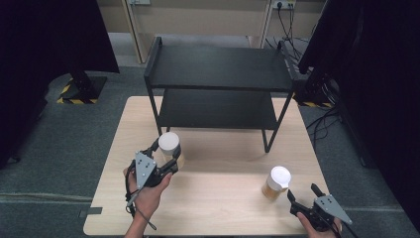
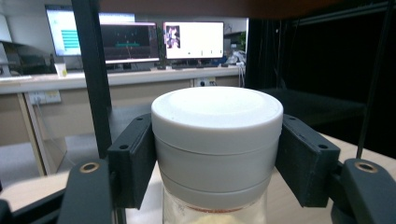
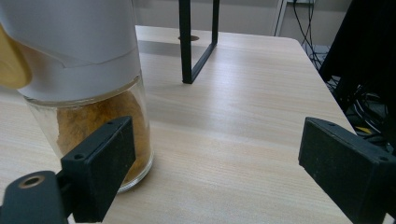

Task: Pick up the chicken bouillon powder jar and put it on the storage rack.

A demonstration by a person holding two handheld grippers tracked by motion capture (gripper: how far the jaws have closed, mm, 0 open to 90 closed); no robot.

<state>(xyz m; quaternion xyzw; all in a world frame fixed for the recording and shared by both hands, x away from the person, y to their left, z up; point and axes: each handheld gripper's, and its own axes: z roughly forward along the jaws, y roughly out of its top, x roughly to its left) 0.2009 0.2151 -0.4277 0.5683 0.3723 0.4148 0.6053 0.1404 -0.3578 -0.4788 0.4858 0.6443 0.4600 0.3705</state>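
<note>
Though tool-clamped (image 2: 217, 154), jar (image 2: 217, 140) contents cropped.

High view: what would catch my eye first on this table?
A black two-tier shelf stands at the table's far side. In front of it, the left gripper clamps a white-lidded jar by its lid. A second jar stands near the open right gripper.

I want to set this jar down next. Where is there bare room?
Both rack shelves are bare, as is the table between the left gripper's jar and the right jar. It is tight where the right gripper sits beside that jar.
</note>
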